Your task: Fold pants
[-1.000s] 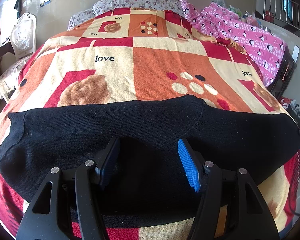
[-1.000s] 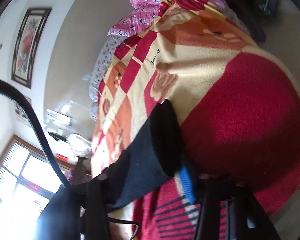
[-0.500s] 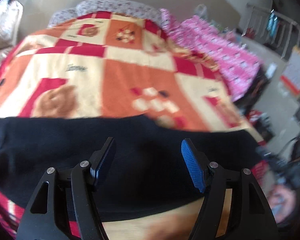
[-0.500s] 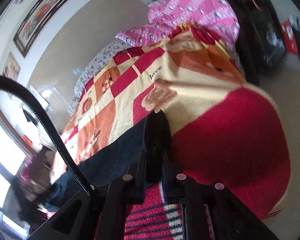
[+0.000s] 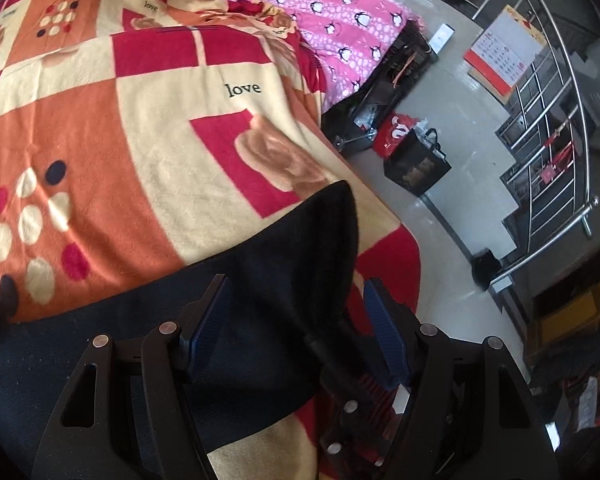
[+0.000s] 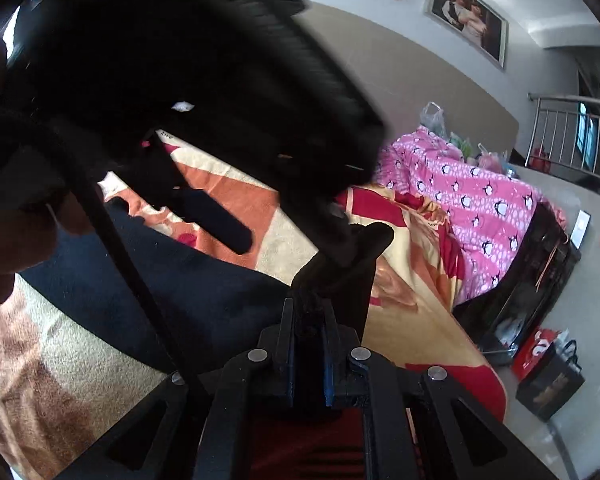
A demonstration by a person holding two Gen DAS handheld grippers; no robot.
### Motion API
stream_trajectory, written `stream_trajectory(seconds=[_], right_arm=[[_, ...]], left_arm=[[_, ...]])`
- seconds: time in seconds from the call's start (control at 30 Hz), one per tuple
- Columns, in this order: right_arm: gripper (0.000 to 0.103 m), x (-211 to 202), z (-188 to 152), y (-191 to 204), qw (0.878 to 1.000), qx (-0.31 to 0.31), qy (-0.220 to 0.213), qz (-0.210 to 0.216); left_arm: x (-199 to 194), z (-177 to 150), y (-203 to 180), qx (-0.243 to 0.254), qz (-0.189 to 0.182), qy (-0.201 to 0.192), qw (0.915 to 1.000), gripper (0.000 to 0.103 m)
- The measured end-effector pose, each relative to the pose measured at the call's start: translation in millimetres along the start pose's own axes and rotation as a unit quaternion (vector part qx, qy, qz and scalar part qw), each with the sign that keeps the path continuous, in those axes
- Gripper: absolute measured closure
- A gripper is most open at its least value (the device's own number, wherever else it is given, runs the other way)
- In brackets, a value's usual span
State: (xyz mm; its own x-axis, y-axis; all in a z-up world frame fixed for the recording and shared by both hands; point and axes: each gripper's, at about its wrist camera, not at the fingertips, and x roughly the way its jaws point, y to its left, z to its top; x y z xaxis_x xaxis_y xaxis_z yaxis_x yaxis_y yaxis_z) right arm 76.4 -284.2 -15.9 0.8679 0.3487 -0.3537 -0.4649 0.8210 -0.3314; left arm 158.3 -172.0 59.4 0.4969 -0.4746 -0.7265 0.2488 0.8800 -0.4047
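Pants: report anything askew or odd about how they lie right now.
One end of the black pants is lifted off the blanket, peaked up, pinched in the shut right gripper. The rest lies flat. The left gripper is open above them, gripping nothing.

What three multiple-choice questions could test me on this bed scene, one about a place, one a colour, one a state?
1. Where do the pants lie?
A. On the floor
B. On the blanket
C. On the railing

2. What colour is the penguin quilt?
A. Pink
B. Green
C. Grey

3. How are the right tongs?
A. Wide open
B. Shut on nothing
C. Shut on the pants

Answers:
1 B, the dark cloth is spread over the patterned blanket.
2 A, its ground is pink with white dots.
3 C, in the right wrist view a raised fold of the pants is pinched between the closed pads, while the left tongs are open over the cloth.
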Motion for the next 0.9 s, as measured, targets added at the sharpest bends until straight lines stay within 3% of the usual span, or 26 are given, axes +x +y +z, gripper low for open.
stream_trajectory(seconds=[0.17, 0.27, 0.3, 0.33, 0.37, 0.47, 0.67, 0.9], right_arm=[[0.094, -7, -7, 15, 0.999, -0.046, -0.020, -0.005], [0.094, -11, -10, 24, 0.997, -0.071, -0.036, -0.012], [0.094, -11, -10, 25, 0.996, -0.074, -0.037, -0.014], [0.094, -12, -10, 25, 0.996, -0.075, -0.036, -0.014], [0.094, -12, -11, 25, 0.996, -0.075, -0.036, -0.013], [0.094, -11, -11, 23, 0.996, -0.078, -0.037, -0.009], [0.094, -20, -2, 28, 0.994, -0.101, -0.045, 0.001], [0.094, -38, 30, 70, 0.985, -0.144, -0.058, 0.072]], left_arm=[[11, 5, 4, -0.004, 0.010, 0.013, 0.9999, 0.034], [11, 7, 7, -0.014, 0.003, -0.003, 0.9999, 0.036], [10, 7, 11, -0.022, -0.008, -0.011, 0.9997, 0.052], [10, 7, 14, -0.028, -0.021, -0.009, 0.9993, 0.082], [11, 8, 18, -0.035, -0.033, -0.002, 0.9988, 0.089], [10, 9, 22, -0.042, -0.044, -0.005, 0.9981, 0.093], [-22, -11, 33, -0.043, -0.035, -0.057, 0.9969, 0.094], [-83, -49, 92, -0.073, -0.010, -0.106, 0.9916, 0.094]])
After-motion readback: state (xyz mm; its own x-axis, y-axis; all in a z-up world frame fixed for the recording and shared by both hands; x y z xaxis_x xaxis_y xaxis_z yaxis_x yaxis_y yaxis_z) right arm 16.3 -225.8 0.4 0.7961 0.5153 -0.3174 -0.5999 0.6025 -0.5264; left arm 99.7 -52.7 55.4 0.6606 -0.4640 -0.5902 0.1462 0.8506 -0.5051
